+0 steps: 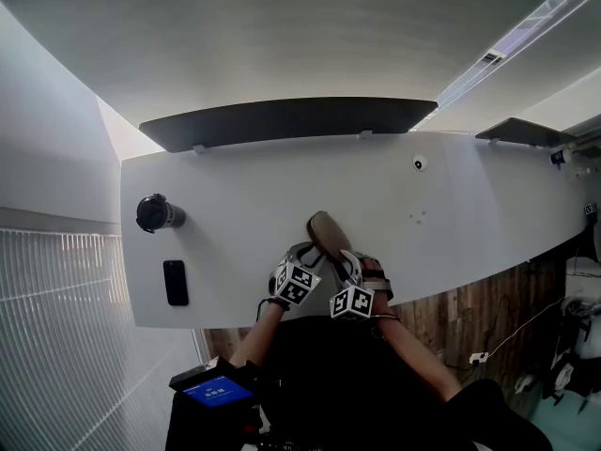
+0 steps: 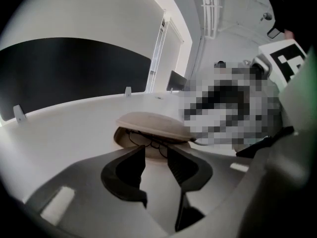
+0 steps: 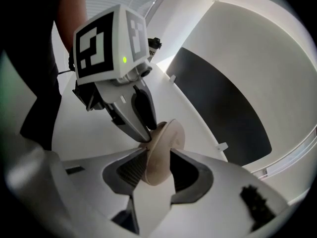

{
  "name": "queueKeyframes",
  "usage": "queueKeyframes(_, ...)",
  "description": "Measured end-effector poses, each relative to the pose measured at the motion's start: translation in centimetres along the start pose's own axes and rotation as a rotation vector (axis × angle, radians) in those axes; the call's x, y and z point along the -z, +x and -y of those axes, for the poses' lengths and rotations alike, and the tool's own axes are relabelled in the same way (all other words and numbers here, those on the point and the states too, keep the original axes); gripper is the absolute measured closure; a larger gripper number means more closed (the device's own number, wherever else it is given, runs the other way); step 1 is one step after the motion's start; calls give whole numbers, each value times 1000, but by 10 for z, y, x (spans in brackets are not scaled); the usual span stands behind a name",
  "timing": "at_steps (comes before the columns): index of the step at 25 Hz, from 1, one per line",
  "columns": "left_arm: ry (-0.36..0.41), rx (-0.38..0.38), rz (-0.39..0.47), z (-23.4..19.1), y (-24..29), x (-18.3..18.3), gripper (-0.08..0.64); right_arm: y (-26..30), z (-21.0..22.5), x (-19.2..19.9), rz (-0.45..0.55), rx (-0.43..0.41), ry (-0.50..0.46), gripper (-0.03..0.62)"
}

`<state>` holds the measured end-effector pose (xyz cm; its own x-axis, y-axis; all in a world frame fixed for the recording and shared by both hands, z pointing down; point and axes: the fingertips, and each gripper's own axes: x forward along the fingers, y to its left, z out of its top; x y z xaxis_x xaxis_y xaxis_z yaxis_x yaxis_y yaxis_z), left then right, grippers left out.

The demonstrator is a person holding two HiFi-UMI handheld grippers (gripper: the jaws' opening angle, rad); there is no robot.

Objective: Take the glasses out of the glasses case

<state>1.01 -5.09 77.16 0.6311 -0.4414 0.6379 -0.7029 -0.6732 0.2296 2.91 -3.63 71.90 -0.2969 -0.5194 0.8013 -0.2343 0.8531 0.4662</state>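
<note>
A beige glasses case (image 1: 327,231) lies open on the white table (image 1: 244,186) near its front edge. In the left gripper view its lid (image 2: 151,122) is raised, and dark-framed glasses (image 2: 148,144) lie in the bottom shell. My left gripper (image 2: 156,152) is open just in front of the case mouth with nothing between its fingers; in the right gripper view the left gripper (image 3: 144,133) has its tips at the case's edge. My right gripper (image 3: 151,167) stands wide, with the case's end (image 3: 157,155) between its fingers, and I see no squeeze on it.
A black phone (image 1: 175,282) lies flat at the table's front left. A black round object (image 1: 155,212) stands behind it. A dark panel (image 1: 282,120) runs along the table's far edge. A small white disc (image 1: 419,163) sits at the back right.
</note>
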Motion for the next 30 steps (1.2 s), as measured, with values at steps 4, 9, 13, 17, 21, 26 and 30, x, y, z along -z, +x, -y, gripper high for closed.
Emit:
queueKeyframes(4,15,13,0,2,5,-1,413,3,0,3,-14,3,6,443)
queueKeyframes(9,12,7,-8,1,7,0,417,4,-1,1,-16,24,-38,443)
queueKeyframes(13,-2,7,-2,1,8,-1,417,8,-5,2,-40,59,-82,443)
queueKeyframes(17,-15,13,-2,1,9,-1,417,9,-3,1,-56,84,-89,443)
queueKeyframes(21,-35,14,-1,1,8,-3,417,1,1,-3,-45,128,-119,443)
queueKeyframes(26,-71,23,5,0,9,-4,416,2,2,2,-63,193,-170,443)
queueKeyframes(30,-75,27,4,0,8,-4,419,5,-1,3,-70,186,-157,443)
